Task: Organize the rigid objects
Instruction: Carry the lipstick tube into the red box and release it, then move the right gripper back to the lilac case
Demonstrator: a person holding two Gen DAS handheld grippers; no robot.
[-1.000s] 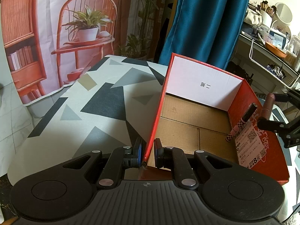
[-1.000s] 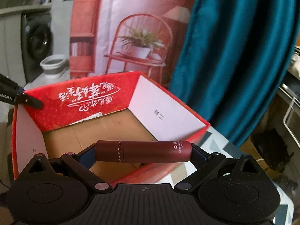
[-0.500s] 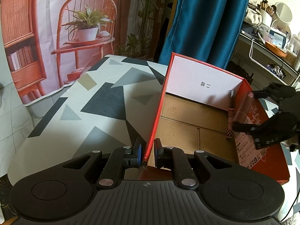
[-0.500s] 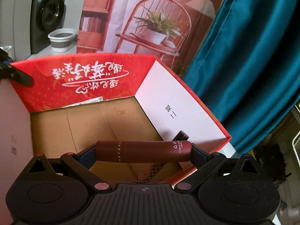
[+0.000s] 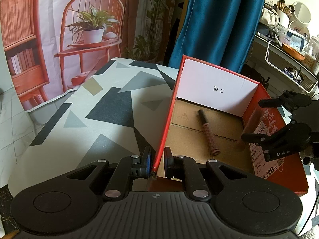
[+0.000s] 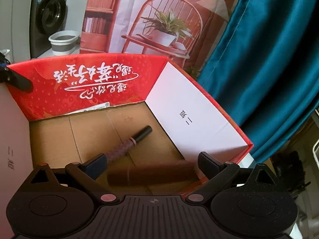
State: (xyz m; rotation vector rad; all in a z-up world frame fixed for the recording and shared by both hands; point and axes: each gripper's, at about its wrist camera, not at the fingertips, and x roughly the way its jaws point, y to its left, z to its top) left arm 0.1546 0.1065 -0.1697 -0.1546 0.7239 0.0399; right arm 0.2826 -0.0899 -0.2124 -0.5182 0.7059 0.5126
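Note:
My left gripper (image 5: 156,162) is shut on the near corner edge of the red cardboard box (image 5: 215,91), one pad on each side of its wall. In the left wrist view, my right gripper (image 5: 253,119) hangs over the box's right wall with its jaws wide apart. In the right wrist view, the right gripper (image 6: 151,157) is open. A dark red tube (image 6: 153,174) shows blurred and loose between the fingers, above the box floor. A patterned pen with a black cap (image 6: 129,145) lies on the brown floor of the box (image 6: 99,83), also the pen (image 5: 207,131).
The box stands on a table with a grey and black triangle-patterned cloth (image 5: 99,109). A blue curtain (image 5: 219,20) hangs behind, and a cluttered shelf (image 5: 289,45) stands to the right. A washing machine (image 6: 49,16) and a white bucket (image 6: 63,41) are beyond the box.
My right gripper came over the box, sank, opened and let go of the dark red tube. The pen dropped from the right wall onto the box floor. The left gripper kept still.

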